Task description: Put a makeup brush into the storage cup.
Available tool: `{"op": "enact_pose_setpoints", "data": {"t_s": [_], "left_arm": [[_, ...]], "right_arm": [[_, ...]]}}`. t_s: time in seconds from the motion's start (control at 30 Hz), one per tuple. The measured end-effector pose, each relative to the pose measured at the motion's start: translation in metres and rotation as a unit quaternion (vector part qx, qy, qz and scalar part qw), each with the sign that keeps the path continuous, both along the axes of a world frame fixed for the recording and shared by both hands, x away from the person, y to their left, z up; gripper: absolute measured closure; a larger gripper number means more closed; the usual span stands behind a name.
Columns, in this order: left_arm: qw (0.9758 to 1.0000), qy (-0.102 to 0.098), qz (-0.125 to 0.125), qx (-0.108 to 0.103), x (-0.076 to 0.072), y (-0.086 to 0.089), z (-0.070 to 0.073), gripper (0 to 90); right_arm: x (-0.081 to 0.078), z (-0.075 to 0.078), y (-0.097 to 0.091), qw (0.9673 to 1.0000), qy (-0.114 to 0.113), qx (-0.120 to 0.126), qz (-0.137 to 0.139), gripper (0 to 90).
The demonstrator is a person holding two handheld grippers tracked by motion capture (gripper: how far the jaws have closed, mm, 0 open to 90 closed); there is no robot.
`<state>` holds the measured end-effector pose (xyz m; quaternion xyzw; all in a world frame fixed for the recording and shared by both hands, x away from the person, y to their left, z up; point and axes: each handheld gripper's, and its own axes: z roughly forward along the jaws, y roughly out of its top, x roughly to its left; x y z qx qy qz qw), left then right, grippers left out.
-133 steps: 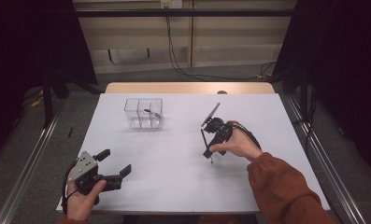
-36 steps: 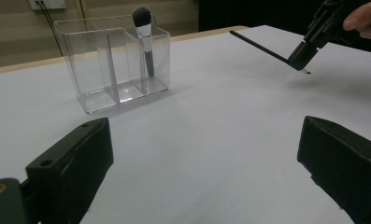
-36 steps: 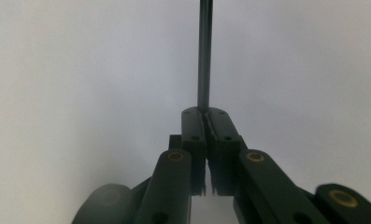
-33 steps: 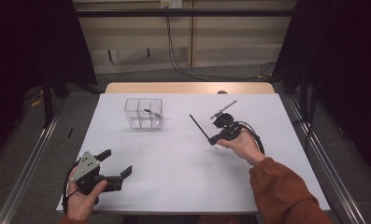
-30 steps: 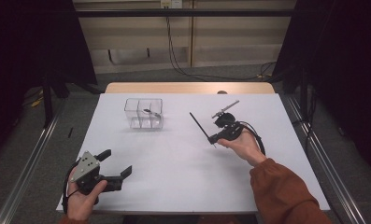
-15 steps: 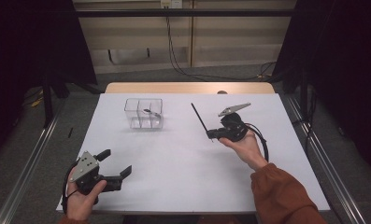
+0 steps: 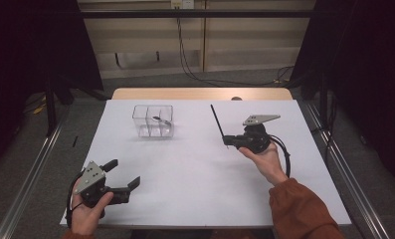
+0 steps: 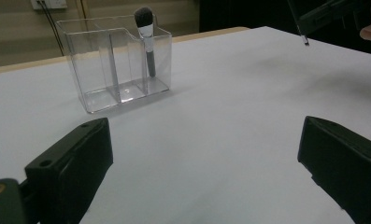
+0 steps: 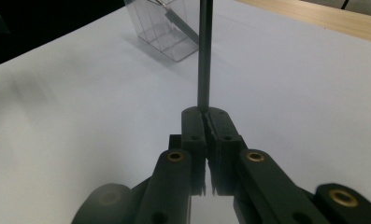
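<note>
High view — right tongs [image 7: 227, 141] level, pinching thin black stick [image 7: 217, 121].

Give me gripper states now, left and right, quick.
Left gripper: open, holding nothing, low over the table.
Right gripper: closed on a thin black stick, its far end pointing toward the clear organizer.

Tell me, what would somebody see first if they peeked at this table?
Probably the thin black stick poking up from the right gripper, whose fingers pinch it over the right side of the white table. Then the clear box farther back, with a makeup brush standing inside.
</note>
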<state>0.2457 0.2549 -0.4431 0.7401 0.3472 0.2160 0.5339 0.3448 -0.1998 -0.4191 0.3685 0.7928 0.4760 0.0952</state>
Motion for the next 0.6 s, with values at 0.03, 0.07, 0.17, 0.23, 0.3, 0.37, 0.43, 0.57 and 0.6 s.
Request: {"op": "enact_pose_setpoints", "data": {"t_s": [0.03,0.07,0.17,0.23,0.3,0.37,0.43,0.57,0.6], "left_arm": [[1.0,0.0,-0.001,0.0,0.0,0.0,0.0,3.1],[1.0,0.0,-0.001,0.0,0.0,0.0,0.0,3.2],[1.0,0.0,0.0,0.001,0.0,0.0,0.0,3.1],[1.0,0.0,-0.001,0.001,0.0,0.0,0.0,3.2],[1.0,0.0,-0.001,0.002,0.0,0.0,0.001,3.2],[1.0,0.0,-0.001,0.002,-0.001,0.0,0.001,3.2],[1.0,0.0,-0.001,0.002,-0.001,0.0,0.001,3.2],[1.0,-0.001,-0.004,-0.002,-0.003,-0.002,0.002,3.2],[1.0,-0.002,-0.006,-0.002,-0.003,-0.002,0.003,3.2]], "right_arm": [[-0.001,0.0,-0.001,1.0,-0.003,0.004,0.001,86.7],[-0.002,0.0,-0.001,1.0,-0.006,0.005,0.001,86.7],[-0.005,0.001,-0.003,0.9999,-0.009,0.009,0.007,86.7],[-0.006,0.0,-0.003,0.9999,-0.007,0.008,0.01,86.7],[-0.008,-0.001,-0.003,0.9998,-0.006,0.01,0.015,86.7],[-0.01,-0.001,-0.002,0.9997,-0.005,0.012,0.023,86.7],[-0.013,0.0,-0.001,0.9994,-0.005,0.013,0.031,86.7],[-0.018,0.002,0.001,0.999,-0.004,0.01,0.043,86.7],[-0.019,0.002,0.001,0.9988,-0.003,0.01,0.047,86.7]]}}
